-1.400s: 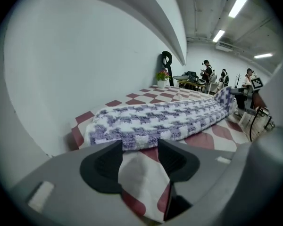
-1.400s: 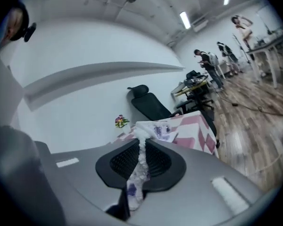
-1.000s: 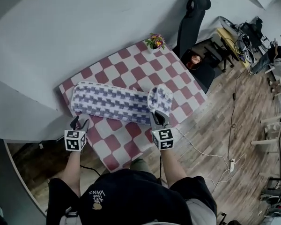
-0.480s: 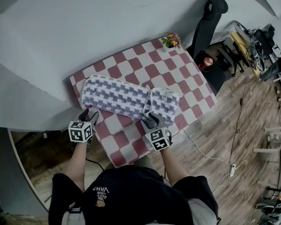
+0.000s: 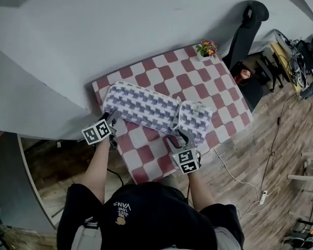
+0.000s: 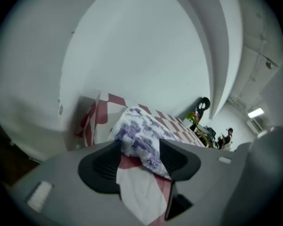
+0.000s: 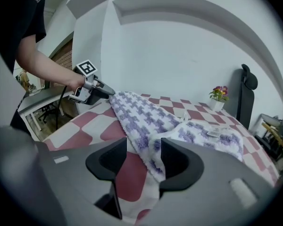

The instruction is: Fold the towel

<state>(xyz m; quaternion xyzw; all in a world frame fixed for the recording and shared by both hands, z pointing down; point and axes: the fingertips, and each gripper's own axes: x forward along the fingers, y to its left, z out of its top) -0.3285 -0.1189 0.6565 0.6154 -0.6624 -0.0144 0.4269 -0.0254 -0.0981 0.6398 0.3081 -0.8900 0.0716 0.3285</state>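
Observation:
A purple-and-white checked towel (image 5: 146, 108) lies lengthwise on the table (image 5: 146, 155), which has a red-and-white checked cloth. Its right end (image 5: 195, 120) is folded back on top of itself. My right gripper (image 5: 181, 137) sits at the towel's near edge by that fold. Its jaws have just been opening and stand open, with the towel's edge (image 7: 146, 121) lying loose between them in the right gripper view (image 7: 144, 145). My left gripper (image 5: 113, 123) is at the towel's left end. Its jaws (image 6: 140, 146) have also just opened wider, and the towel's corner (image 6: 137, 128) sits between them, unpressed.
A small flower pot (image 5: 207, 49) stands at the table's far right corner. A black office chair (image 5: 248, 27) is behind it. A white wall runs along the table's far side. A cable and power strip (image 5: 263, 194) lie on the wooden floor to the right.
My right gripper carried the lifted towel end down onto the towel, let go of it and drew back toward the near edge. My left gripper moved in to the towel's left end.

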